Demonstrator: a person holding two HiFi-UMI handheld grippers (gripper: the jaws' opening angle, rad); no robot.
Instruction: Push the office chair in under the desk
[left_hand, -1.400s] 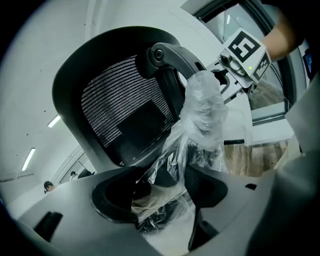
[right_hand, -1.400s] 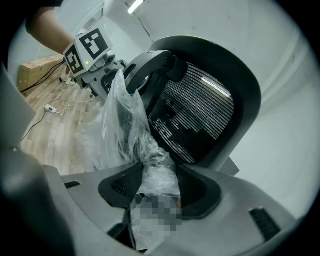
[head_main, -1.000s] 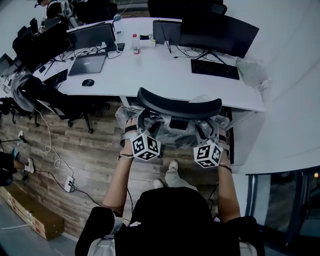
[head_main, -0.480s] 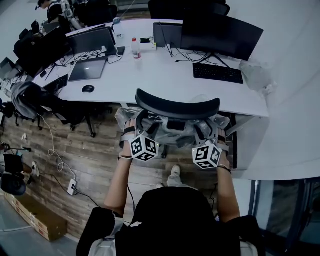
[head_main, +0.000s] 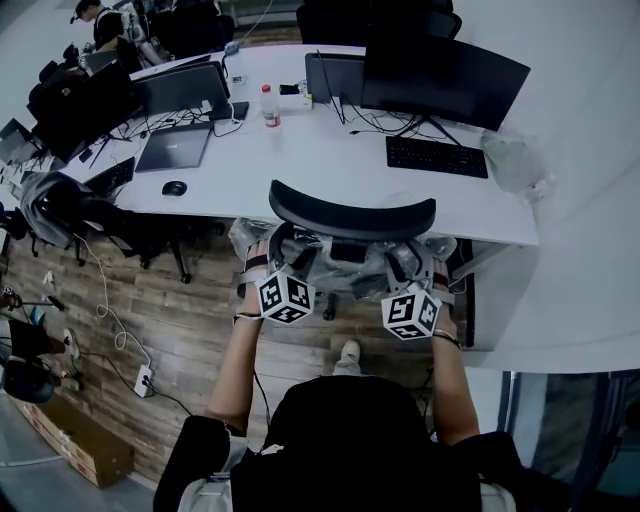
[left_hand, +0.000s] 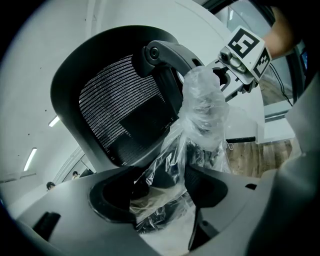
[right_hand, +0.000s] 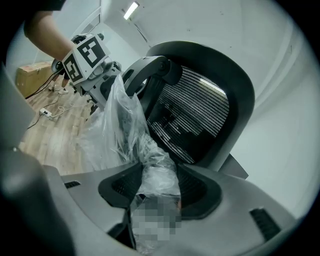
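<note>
The black mesh office chair stands at the near edge of the white desk, its curved back top over the desk's rim. Both armrests are wrapped in clear plastic. My left gripper is shut on the left armrest, the crinkled plastic squeezed between its jaws. My right gripper is shut on the right armrest, which runs between its jaws. The chair's mesh back fills both gripper views. The seat is hidden under the arms and plastic.
On the desk are a keyboard, a dark monitor, a laptop, a mouse and a bottle. Another black chair stands at the left. Cables and a power strip lie on the wood floor.
The chair has rolled forward toward the desk with both grippers still on its armrests; its back now sits closer over the desk's edge.
</note>
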